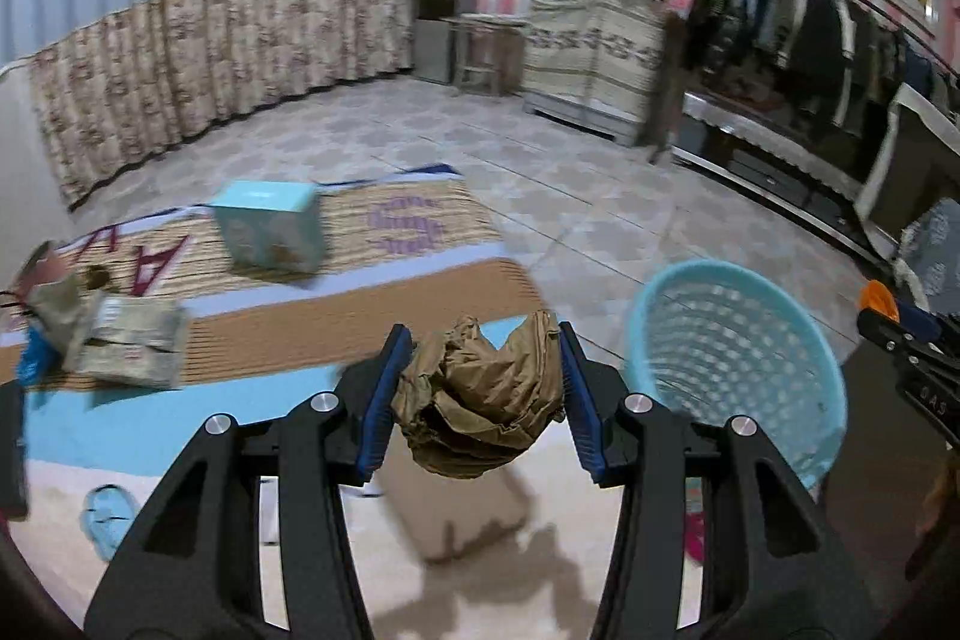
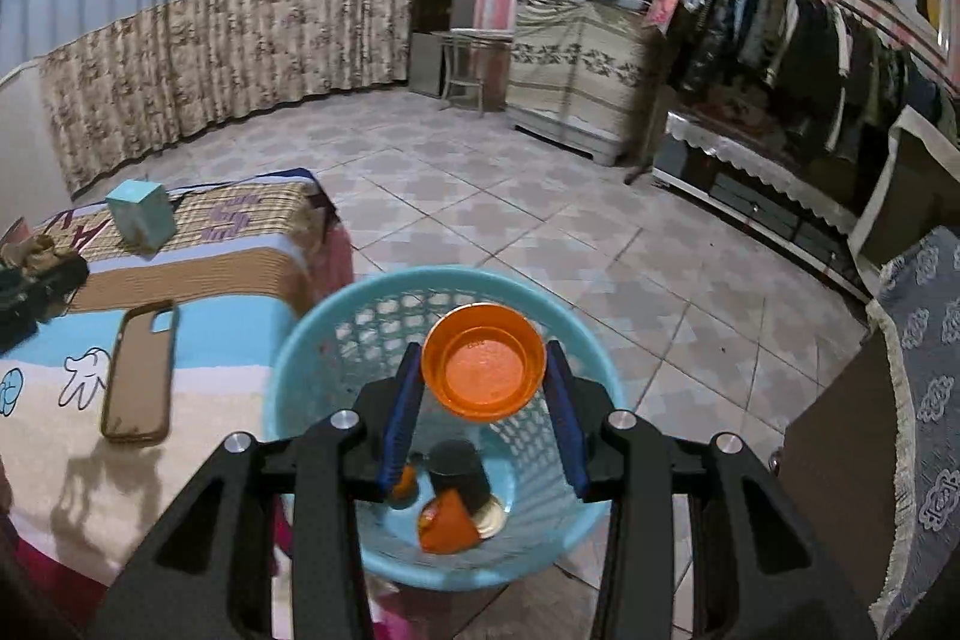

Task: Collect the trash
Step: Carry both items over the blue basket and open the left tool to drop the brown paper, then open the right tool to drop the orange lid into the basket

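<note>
A: What do we have in the left gripper [image 1: 486, 388]?

B: A crumpled brown paper bag [image 1: 480, 400]. The jaws are clenched on it, one blue pad pressed to each side, and it hangs clear above the bed [image 1: 180, 430], near the bed's right edge.

A: And the right gripper [image 2: 483, 382]?

B: Its jaws are clamped on an orange plastic lid [image 2: 483, 370], held with its hollow side facing us. It sits right over the mouth of the light-blue mesh basket [image 2: 312, 340], which stands on the tiled floor [image 2: 540, 220] just beside the bed's right edge.

A: Can we see into the basket?

B: Yes, from the right wrist view. At the bottom we see a dark cylinder [image 2: 459, 469], an orange piece [image 2: 447, 523] and something pale and round under them; we cannot tell what they are.

A: What remains on the bed?

B: From the left wrist view, a teal box [image 1: 270, 232] stands toward the far edge on the woven mat. At the left edge lies a grey flattened package [image 1: 135, 340] with more crumpled scraps beside it, blurred. From the right wrist view, a brown phone case [image 2: 141, 373] lies flat near the right edge, close to the basket.

A: Do we see the two grippers together?

B: In the left wrist view the right gripper shows at the right rim, past the basket.
</note>
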The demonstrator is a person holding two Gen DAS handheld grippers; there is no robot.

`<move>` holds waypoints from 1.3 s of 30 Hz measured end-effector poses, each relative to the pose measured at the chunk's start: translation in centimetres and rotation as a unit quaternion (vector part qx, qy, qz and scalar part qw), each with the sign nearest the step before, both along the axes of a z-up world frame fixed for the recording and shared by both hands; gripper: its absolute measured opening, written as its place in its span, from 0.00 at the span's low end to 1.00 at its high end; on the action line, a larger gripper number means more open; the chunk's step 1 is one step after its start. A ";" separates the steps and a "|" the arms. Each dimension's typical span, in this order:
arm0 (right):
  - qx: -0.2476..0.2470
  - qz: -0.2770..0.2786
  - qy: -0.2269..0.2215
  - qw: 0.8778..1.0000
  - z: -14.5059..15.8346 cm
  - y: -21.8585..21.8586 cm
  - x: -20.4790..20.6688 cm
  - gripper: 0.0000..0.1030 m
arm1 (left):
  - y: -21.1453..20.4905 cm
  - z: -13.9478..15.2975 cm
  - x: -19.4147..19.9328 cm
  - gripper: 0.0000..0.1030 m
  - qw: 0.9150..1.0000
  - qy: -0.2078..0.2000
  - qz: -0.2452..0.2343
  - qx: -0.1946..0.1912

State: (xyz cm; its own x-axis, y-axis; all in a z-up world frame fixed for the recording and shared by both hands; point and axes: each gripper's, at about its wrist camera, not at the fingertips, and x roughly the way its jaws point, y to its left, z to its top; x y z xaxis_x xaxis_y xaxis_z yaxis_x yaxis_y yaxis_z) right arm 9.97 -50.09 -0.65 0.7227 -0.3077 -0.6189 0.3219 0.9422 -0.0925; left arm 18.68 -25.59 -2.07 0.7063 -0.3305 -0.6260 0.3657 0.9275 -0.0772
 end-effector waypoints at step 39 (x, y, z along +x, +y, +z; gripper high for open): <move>0.057 -0.013 0.019 0.998 -4.1 -3.8 1.7 0.39 | -9.2 0.4 1.2 0.90 0.997 -0.027 -0.057 0.038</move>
